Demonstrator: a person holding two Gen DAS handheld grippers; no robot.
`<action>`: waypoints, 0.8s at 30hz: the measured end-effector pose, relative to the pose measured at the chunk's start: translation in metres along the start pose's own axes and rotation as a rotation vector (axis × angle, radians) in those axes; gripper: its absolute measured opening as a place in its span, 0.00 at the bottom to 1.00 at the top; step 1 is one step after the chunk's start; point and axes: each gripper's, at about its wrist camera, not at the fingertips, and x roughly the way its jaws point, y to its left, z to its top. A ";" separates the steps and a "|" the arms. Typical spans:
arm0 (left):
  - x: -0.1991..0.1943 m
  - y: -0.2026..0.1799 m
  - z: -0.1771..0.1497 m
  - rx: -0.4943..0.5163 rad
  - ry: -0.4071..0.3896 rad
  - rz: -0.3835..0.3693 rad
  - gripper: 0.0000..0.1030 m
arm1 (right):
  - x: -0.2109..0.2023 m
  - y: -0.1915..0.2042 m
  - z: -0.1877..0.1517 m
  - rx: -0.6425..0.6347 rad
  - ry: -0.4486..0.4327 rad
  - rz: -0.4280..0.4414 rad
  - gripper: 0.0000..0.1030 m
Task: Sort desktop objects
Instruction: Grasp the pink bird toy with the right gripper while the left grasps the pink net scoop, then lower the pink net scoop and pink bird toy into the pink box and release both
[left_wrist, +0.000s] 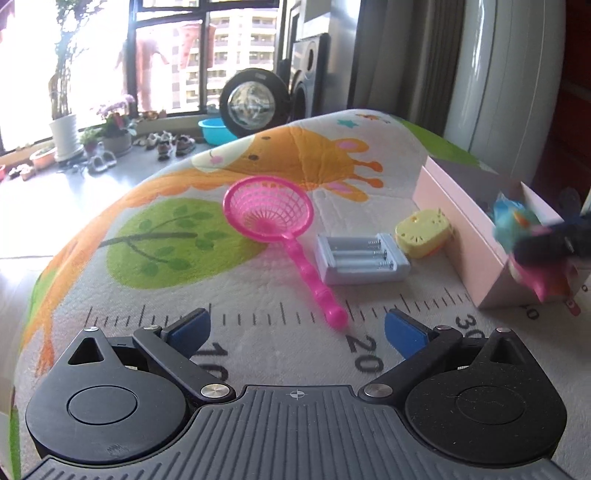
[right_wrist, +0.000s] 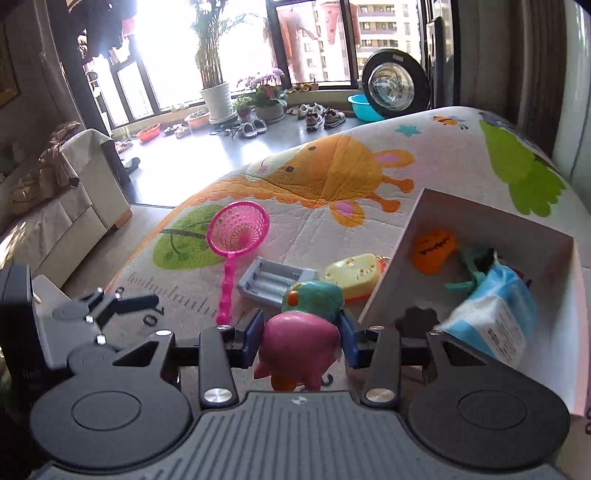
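My right gripper (right_wrist: 301, 332) is shut on a pink and teal toy figure (right_wrist: 306, 325), held just left of the open pink box (right_wrist: 402, 236). In the left wrist view this toy (left_wrist: 517, 225) shows blurred over the box's near corner (left_wrist: 480, 254). My left gripper (left_wrist: 297, 326) stands open with nothing between its blue pads, just behind the handle end of the pink toy net (left_wrist: 267, 210). On the giraffe mat lie the net (right_wrist: 238, 229), a grey battery holder (left_wrist: 360, 258) (right_wrist: 273, 282) and a yellow toy (left_wrist: 423, 232) (right_wrist: 352, 275).
Inside the box lie an orange pumpkin (right_wrist: 432, 251), a teal item (right_wrist: 469, 273), a blue-white wipes pack (right_wrist: 495, 317) and a dark flower-shaped piece (right_wrist: 415, 319). The mat (right_wrist: 332, 177) ends at its far and left edges; a sofa (right_wrist: 74, 206) stands beyond on the left.
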 end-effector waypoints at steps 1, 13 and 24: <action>0.002 0.000 0.006 0.003 -0.011 0.014 1.00 | -0.004 -0.003 -0.013 0.003 0.004 -0.009 0.42; 0.115 -0.005 0.084 0.005 0.119 0.219 1.00 | -0.017 -0.039 -0.097 0.023 -0.024 -0.131 0.48; 0.080 -0.011 0.075 0.093 0.104 0.185 0.85 | -0.016 -0.039 -0.106 -0.030 -0.060 -0.145 0.64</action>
